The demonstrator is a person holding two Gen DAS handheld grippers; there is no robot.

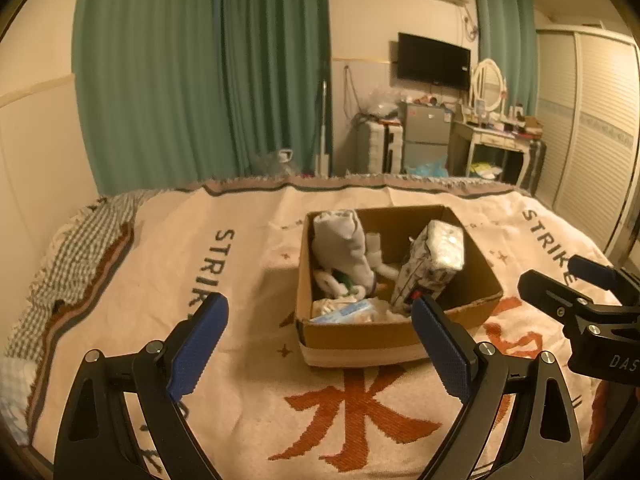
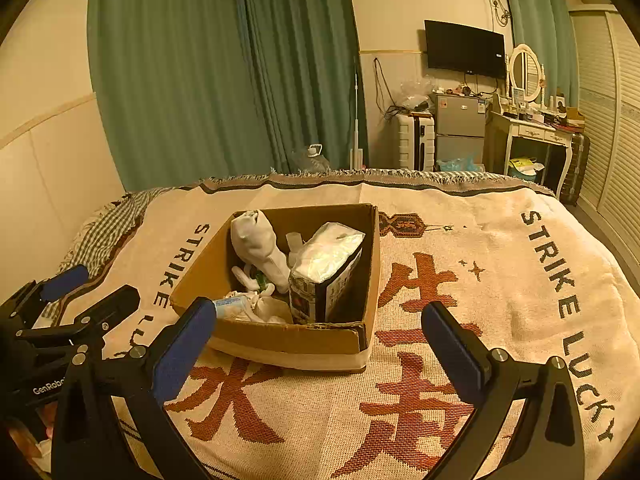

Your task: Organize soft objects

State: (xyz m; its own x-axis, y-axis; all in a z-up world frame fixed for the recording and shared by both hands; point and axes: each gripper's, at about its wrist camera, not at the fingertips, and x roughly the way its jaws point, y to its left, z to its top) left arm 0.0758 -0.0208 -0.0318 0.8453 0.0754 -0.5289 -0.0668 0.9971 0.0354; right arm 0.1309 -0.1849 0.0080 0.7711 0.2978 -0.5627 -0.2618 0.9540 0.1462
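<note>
A woven blanket (image 2: 500, 264) with fringed edges and rust-red characters covers the bed. On it sits an open cardboard box (image 2: 280, 336) holding a pale plush toy (image 2: 260, 244), a crinkly plastic-wrapped tissue pack (image 2: 326, 268) leaning on its right wall, and a small blue-labelled packet (image 2: 230, 305) in front. Both the left claw (image 1: 320, 340) and the right claw (image 2: 320, 344) hang above the blanket near the box, blue pads wide apart, empty. Green curtains (image 2: 224, 68) hang behind.

Plush toy (image 1: 344, 248) and tissue pack (image 1: 434, 266) in box (image 1: 360, 336)
</note>
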